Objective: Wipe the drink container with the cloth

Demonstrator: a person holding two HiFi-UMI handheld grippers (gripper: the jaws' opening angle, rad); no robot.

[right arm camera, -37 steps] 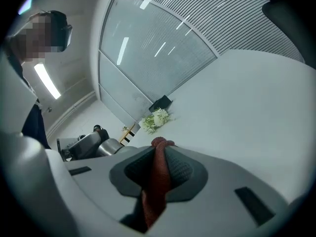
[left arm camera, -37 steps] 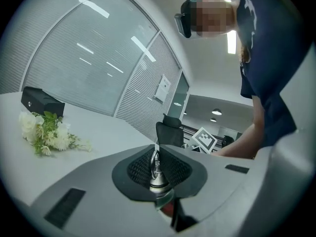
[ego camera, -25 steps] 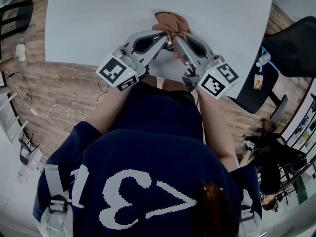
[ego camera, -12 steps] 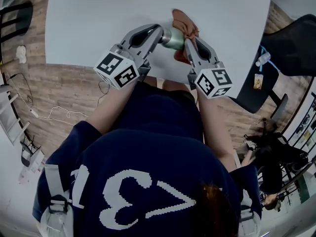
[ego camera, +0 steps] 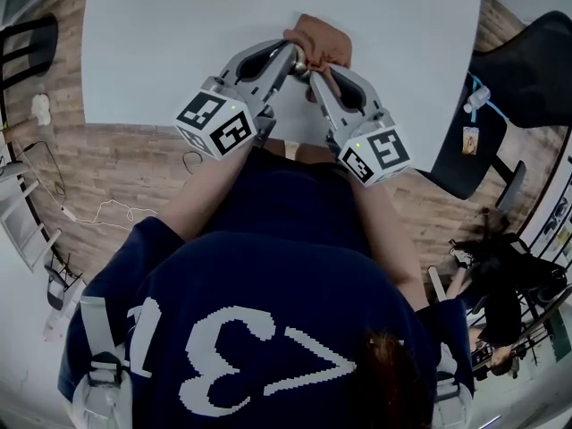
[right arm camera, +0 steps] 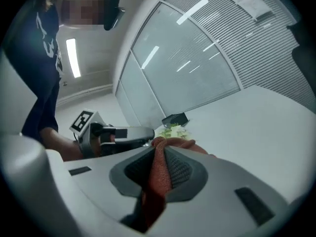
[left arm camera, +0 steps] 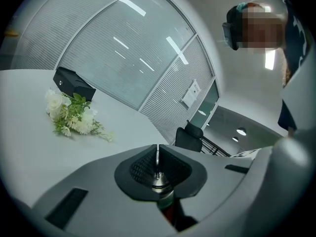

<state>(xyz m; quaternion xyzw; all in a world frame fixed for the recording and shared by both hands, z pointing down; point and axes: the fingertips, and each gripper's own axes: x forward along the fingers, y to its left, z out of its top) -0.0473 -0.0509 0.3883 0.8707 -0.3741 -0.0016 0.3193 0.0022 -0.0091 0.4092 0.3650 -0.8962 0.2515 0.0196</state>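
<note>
Over white table [ego camera: 161, 52]: left gripper [left arm camera: 157, 163] pinches thin metal edge of drink container [left arm camera: 161, 190]; right gripper [right arm camera: 159, 168] clamps crumpled rust cloth [right arm camera: 157, 186].

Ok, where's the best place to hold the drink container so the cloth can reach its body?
By the thin metal piece at its top end, where the left gripper is shut on the drink container. That piece is narrow, so the gripper closes right down on it. Come in end-on, along its length; that likely leaves the body clear for the cloth in the right gripper.
</note>
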